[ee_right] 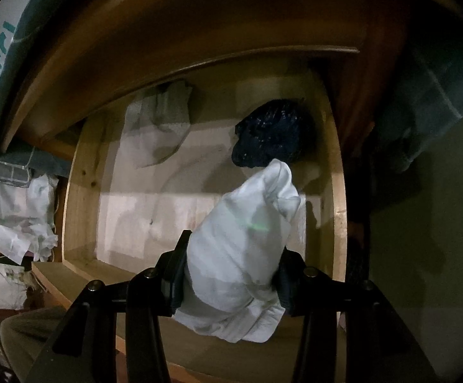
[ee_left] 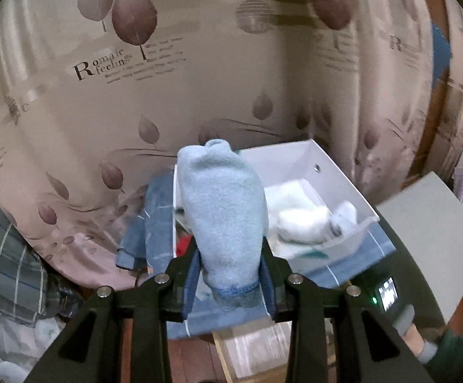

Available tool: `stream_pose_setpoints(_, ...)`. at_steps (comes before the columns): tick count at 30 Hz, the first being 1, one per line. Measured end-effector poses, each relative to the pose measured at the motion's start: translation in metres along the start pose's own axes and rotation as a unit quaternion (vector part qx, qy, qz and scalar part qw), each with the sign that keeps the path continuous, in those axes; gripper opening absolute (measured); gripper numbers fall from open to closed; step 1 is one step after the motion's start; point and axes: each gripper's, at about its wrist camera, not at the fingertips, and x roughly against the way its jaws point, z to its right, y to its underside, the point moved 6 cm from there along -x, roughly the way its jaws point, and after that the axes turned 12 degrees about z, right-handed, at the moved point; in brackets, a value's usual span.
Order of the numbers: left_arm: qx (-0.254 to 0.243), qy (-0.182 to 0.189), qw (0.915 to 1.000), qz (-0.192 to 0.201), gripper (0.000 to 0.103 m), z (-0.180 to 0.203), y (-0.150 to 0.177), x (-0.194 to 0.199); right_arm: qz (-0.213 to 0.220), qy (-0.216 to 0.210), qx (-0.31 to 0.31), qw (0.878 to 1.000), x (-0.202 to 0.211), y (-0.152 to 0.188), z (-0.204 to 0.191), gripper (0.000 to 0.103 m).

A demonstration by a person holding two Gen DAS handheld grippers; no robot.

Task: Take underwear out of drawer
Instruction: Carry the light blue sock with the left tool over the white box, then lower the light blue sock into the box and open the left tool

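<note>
A: Left claw [ee_left: 229, 274] status?
B: Clamped partway on a light blue rolled garment [ee_left: 223, 217], dark blue band at the near end. The roll sticks up between the pads, in front of a white box [ee_left: 343, 178].
A: What's in the box?
B: White fabric [ee_left: 308, 217], blurred. Box sits on blue striped cloth [ee_left: 359, 255], with a leaf-print curtain [ee_left: 135, 95] behind.
A: Right claw [ee_right: 229, 277]?
B: Also part closed, gripping a white folded garment [ee_right: 241, 249]. It is over the open wooden drawer [ee_right: 78, 175].
A: Anything left in the drawer?
B: A dark navy bundle [ee_right: 271, 134] at the back right corner, just beyond the white one's tip. A grey-white piece [ee_right: 161, 127] at back left. Can't tell whether the white garment touches the drawer floor.
</note>
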Motion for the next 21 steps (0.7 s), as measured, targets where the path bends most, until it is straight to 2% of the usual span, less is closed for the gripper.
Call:
stream_pose_setpoints(4,0.019,-0.014,0.9995,-0.022,0.034,-0.011,-0.005,-0.027,-0.001,-0.006,-0.009,1.0,0.0,-0.001,0.001,0.043)
stream_pose_setpoints(11,-0.014,-0.028,0.998,-0.055,0.034,0.002,0.02,-0.076,-0.005,-0.014,-0.017,1.0,0.0,0.0,0.002,0.044)
stream_pose_setpoints(13,-0.009,-0.02,0.9976,-0.066,0.034,0.006,0.027,-0.088,-0.004,-0.015,-0.016,1.0,0.001,0.001,0.0,0.044)
stream_pose_setpoints(15,0.0,-0.021,0.9977,-0.065,0.034,0.007,0.028,-0.093,-0.005,-0.016,-0.015,1.0,0.001,0.0,-0.001,0.044)
stream_pose_setpoints(18,0.018,-0.002,0.9979,-0.062,0.034,0.011,0.025,-0.102,-0.008,-0.019,-0.015,1.0,-0.001,0.0,-0.002,0.044)
stream_pose_setpoints(21,0.027,-0.004,0.9971,-0.072,0.034,0.012,0.027,-0.118,-0.011,-0.019,-0.015,1.0,-0.002,0.001,-0.003,0.044)
